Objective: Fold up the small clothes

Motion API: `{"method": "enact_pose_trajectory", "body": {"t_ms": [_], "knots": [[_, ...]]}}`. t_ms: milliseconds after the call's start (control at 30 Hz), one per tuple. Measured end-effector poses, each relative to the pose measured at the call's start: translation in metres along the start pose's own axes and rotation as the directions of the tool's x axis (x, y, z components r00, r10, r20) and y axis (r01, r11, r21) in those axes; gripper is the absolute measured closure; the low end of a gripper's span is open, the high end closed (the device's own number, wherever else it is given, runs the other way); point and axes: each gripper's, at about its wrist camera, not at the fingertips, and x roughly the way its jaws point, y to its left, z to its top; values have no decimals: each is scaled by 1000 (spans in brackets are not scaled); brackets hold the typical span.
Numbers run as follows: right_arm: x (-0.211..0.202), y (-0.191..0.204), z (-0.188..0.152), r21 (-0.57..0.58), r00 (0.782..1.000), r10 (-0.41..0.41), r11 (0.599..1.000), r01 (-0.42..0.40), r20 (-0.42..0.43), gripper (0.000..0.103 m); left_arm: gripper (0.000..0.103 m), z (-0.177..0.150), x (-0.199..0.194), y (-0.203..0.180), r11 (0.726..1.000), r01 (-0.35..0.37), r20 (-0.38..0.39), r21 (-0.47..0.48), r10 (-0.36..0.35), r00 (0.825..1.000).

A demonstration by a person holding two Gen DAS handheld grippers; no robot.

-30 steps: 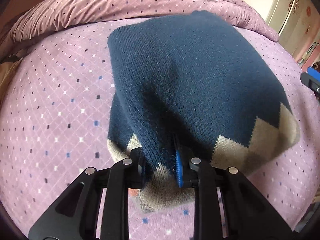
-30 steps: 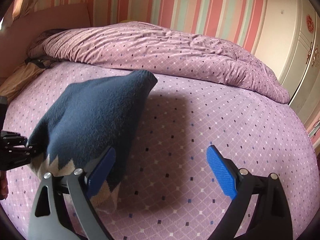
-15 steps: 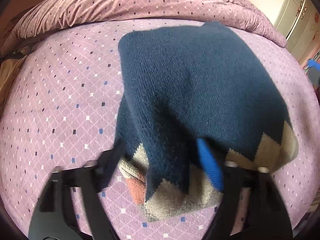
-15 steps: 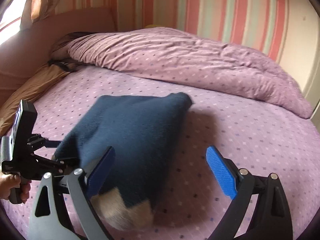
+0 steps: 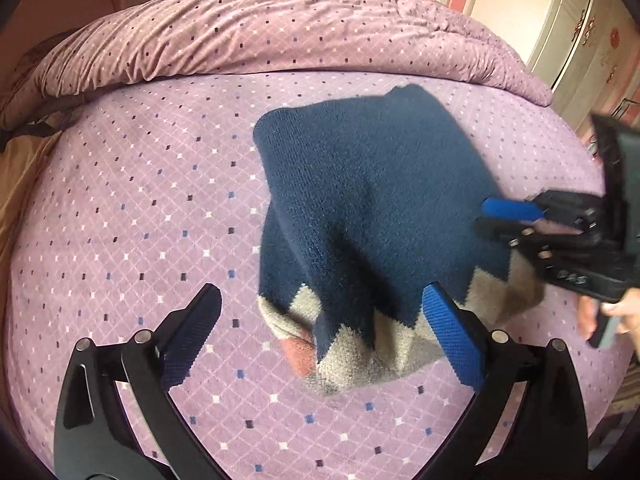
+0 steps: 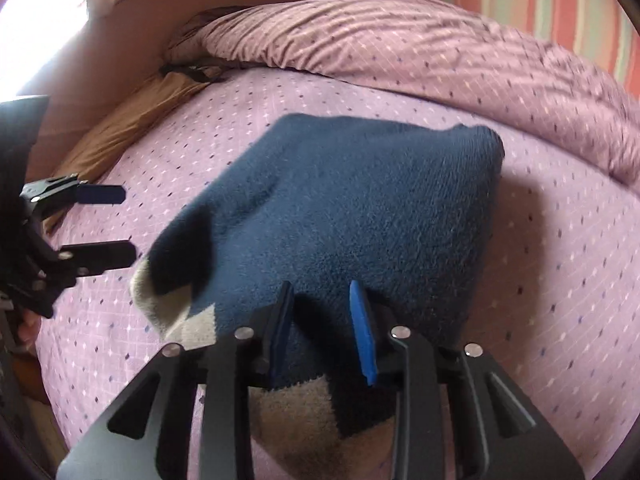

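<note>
A small navy knit sweater (image 5: 372, 200) with a beige zigzag hem and a rust patch lies folded on the purple bedspread (image 5: 132, 216). It also shows in the right wrist view (image 6: 360, 208). My left gripper (image 5: 320, 332) is open and empty, its fingers on either side of the near hem. It shows at the left edge of the right wrist view (image 6: 116, 224). My right gripper (image 6: 324, 328) has narrowed around the sweater's hem edge. In the left wrist view it (image 5: 504, 216) sits at the sweater's right side.
A rumpled purple duvet (image 5: 280, 28) lies along the far side of the bed. A tan sheet (image 6: 132, 120) and a headboard are at the left. A white wardrobe (image 5: 592, 32) stands at the far right past the bed edge.
My left gripper has let go of the sweater's hem, opened wide and drawn back. My right gripper has moved onto the sweater's right hem and narrowed from wide open.
</note>
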Motion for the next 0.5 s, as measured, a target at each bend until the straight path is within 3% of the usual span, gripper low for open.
{"method": "enact_pose_trajectory", "body": {"t_ms": [233, 333, 500], "knots": [[-4, 5, -5, -34, 999, -41, 999, 42, 18, 72, 3, -1, 12, -30, 988, 139, -4, 64, -139, 990], [-26, 1, -4, -42, 995, -50, 998, 54, 90, 42, 3, -11, 32, -34, 985, 159, -50, 58, -157, 986], [-42, -7, -6, -57, 988, -95, 993, 102, 120, 39, 3, -27, 69, -28, 989, 145, -136, 42, -138, 981]]}}
